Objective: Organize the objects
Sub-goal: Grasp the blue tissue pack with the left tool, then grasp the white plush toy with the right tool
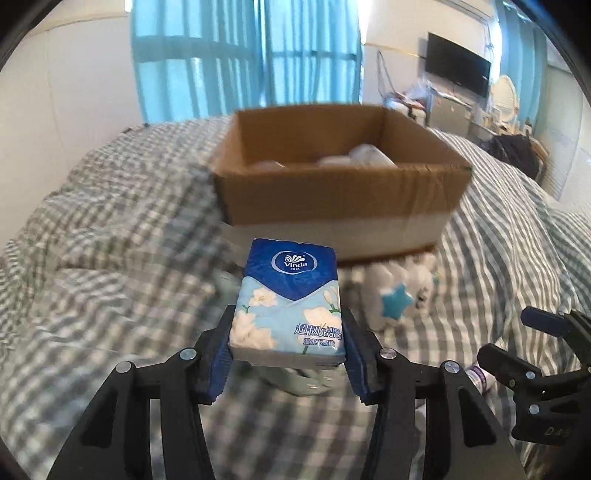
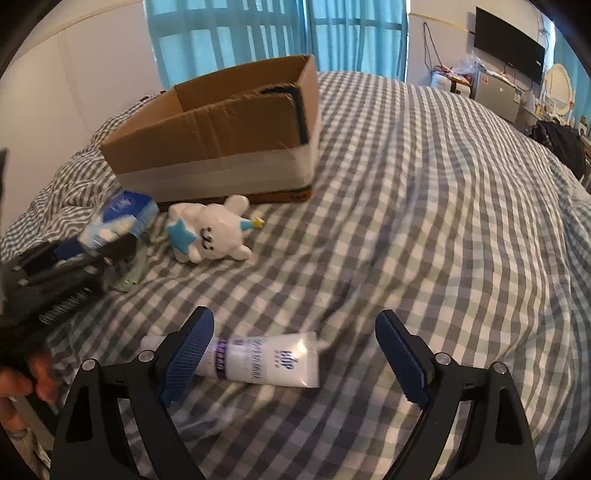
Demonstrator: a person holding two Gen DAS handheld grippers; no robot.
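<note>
My left gripper (image 1: pixel 288 332) is shut on a blue Vinda tissue pack (image 1: pixel 290 299) and holds it above the checked bed, in front of an open cardboard box (image 1: pixel 332 184) with pale items inside. The pack (image 2: pixel 122 218) and left gripper (image 2: pixel 92 247) also show in the right wrist view, left of the box (image 2: pixel 221 147). My right gripper (image 2: pixel 295 343) is open over a white tube (image 2: pixel 266 360) lying on the bed between its fingers. A white plush toy with a blue star (image 2: pixel 210 232) lies in front of the box; it also shows in the left wrist view (image 1: pixel 399 295).
A grey-green cloth item (image 2: pixel 129 273) lies under the left gripper. The checked duvet (image 2: pixel 424 221) spreads wide to the right. A wall-mounted TV (image 2: pixel 509 55), a cluttered desk and blue curtains (image 2: pixel 277 29) stand beyond the bed.
</note>
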